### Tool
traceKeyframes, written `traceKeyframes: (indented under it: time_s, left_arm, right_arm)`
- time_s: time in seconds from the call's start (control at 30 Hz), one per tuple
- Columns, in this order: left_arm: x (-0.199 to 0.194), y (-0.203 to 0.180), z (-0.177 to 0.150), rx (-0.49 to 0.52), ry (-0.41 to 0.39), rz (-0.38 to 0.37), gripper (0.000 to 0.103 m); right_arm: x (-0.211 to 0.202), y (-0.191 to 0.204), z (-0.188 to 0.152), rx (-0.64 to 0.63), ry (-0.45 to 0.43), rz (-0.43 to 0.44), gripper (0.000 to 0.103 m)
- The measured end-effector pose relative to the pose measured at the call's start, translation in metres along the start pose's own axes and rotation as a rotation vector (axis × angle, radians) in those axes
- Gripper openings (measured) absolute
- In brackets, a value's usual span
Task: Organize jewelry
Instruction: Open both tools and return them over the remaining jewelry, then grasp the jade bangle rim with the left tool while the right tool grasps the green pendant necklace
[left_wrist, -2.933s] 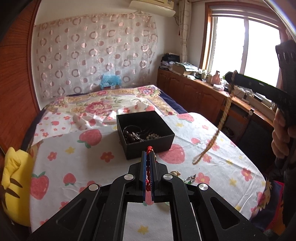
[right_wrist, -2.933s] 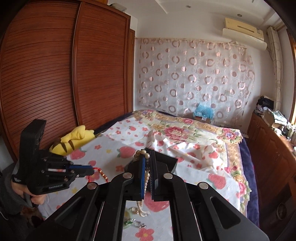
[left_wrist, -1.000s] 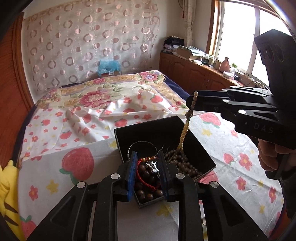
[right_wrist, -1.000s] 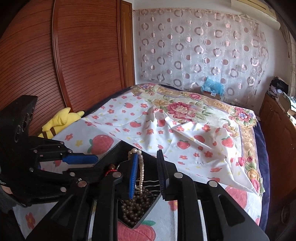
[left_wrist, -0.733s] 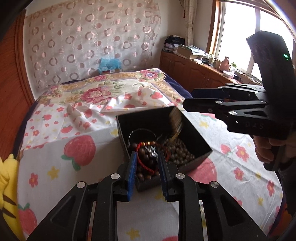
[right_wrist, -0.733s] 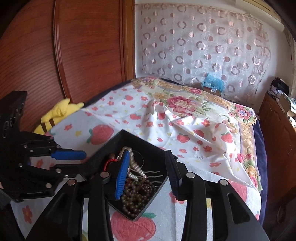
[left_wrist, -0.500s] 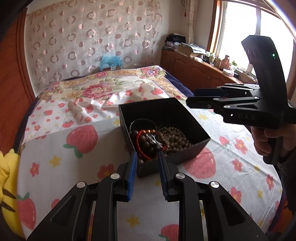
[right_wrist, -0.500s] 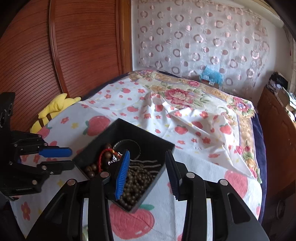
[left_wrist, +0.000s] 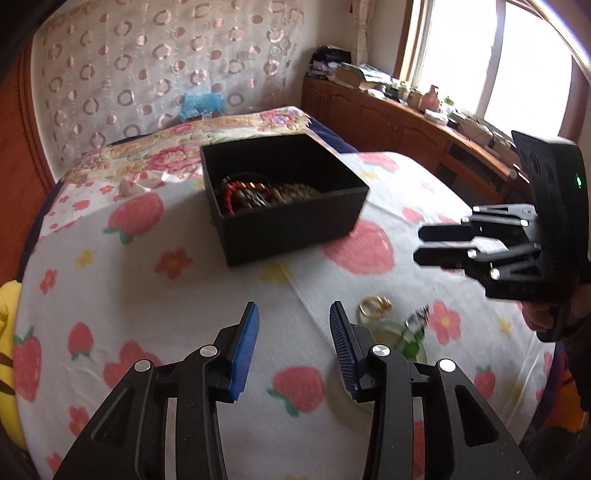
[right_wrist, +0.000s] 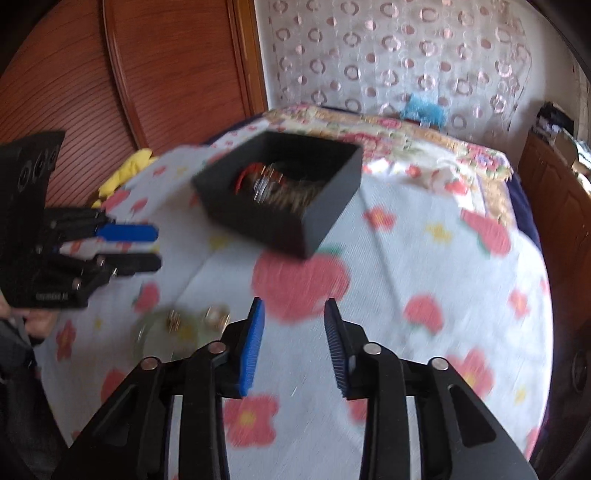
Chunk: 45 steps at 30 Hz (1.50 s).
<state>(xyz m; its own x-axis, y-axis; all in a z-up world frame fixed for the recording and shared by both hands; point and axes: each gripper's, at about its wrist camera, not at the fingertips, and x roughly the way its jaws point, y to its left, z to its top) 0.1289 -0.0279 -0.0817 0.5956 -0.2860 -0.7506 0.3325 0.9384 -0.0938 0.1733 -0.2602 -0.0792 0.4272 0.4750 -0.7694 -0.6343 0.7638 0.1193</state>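
A black open box (left_wrist: 284, 218) sits on the strawberry-print bedspread (left_wrist: 129, 295) and holds several bead strands, a red one among them (left_wrist: 227, 197). It also shows, blurred, in the right wrist view (right_wrist: 295, 218). My left gripper (left_wrist: 293, 325) is open and empty, pulled back over the bedspread. My right gripper (right_wrist: 293, 321) is open and empty too; it shows at the right of the left wrist view (left_wrist: 424, 243). Loose jewelry lies near me: a gold ring (left_wrist: 373, 306), a pale green bangle (left_wrist: 402, 339) and a small trinket (left_wrist: 417, 317).
A yellow plush toy (left_wrist: 7, 332) lies at the bed's left edge. A wooden wardrobe (right_wrist: 147, 66) stands on the left, and a wooden cabinet (left_wrist: 388, 122) with clutter runs under the window on the right. The bed's near edge curves down at the right.
Both grippers let their bead strands go into the box, opened wide, and drew back toward the near edge of the bed. The loose ring and bangle came into view.
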Motion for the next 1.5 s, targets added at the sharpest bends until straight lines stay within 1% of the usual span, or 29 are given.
traceKeyframes:
  time_s: [0.07, 0.17, 0.27, 0.47, 0.57, 0.67, 0.77, 0.8, 1.0, 1.17, 1.23, 1.27, 1.4, 1.5]
  left_arm:
    - [0.001, -0.002, -0.004, 0.002, 0.012, -0.009, 0.038]
    - [0.005, -0.005, -0.009, 0.006, 0.032, -0.024, 0.038]
    - [0.008, -0.006, -0.011, 0.009, 0.043, -0.026, 0.038]
    - [0.007, -0.010, -0.012, 0.008, 0.044, -0.031, 0.038]
    - [0.008, -0.010, -0.013, 0.009, 0.049, -0.033, 0.038]
    - [0.009, -0.012, -0.014, 0.016, 0.054, -0.038, 0.038]
    - [0.009, -0.014, -0.014, 0.023, 0.056, -0.047, 0.038]
    - [0.009, -0.016, -0.014, 0.026, 0.057, -0.050, 0.038]
    - [0.011, -0.022, -0.016, 0.047, 0.068, -0.064, 0.038]
    - [0.015, -0.023, -0.018, 0.056, 0.078, -0.068, 0.038]
    - [0.016, -0.024, -0.018, 0.060, 0.080, -0.069, 0.036]
    - [0.017, -0.025, -0.019, 0.063, 0.081, -0.070, 0.033]
    - [0.019, -0.028, -0.021, 0.079, 0.083, -0.062, 0.018]
    - [0.018, -0.029, -0.022, 0.080, 0.084, -0.062, 0.017]
  right_arm:
    - [0.001, 0.008, -0.011, -0.003, 0.012, 0.011, 0.031]
    - [0.002, 0.016, -0.019, -0.006, 0.021, 0.020, 0.026]
    - [0.002, 0.020, -0.019, -0.018, 0.025, 0.017, 0.024]
    - [0.008, 0.029, -0.019, -0.055, 0.058, 0.043, 0.023]
    - [0.008, 0.035, -0.022, -0.104, 0.063, 0.011, 0.022]
    - [0.008, 0.037, -0.021, -0.139, 0.070, -0.026, 0.015]
    - [0.008, 0.035, -0.022, -0.152, 0.076, -0.044, 0.006]
    - [0.007, 0.034, -0.022, -0.155, 0.077, -0.049, 0.005]
    - [0.005, 0.024, -0.022, -0.141, 0.063, -0.095, 0.003]
    - [-0.007, 0.011, -0.019, -0.104, 0.020, -0.130, 0.003]
    - [-0.011, 0.006, -0.017, -0.094, 0.009, -0.139, 0.003]
    - [-0.014, 0.003, -0.016, -0.089, 0.003, -0.144, 0.003]
    - [-0.020, -0.002, -0.012, -0.077, -0.019, -0.148, 0.003]
    - [-0.022, -0.002, -0.011, -0.074, -0.027, -0.144, 0.003]
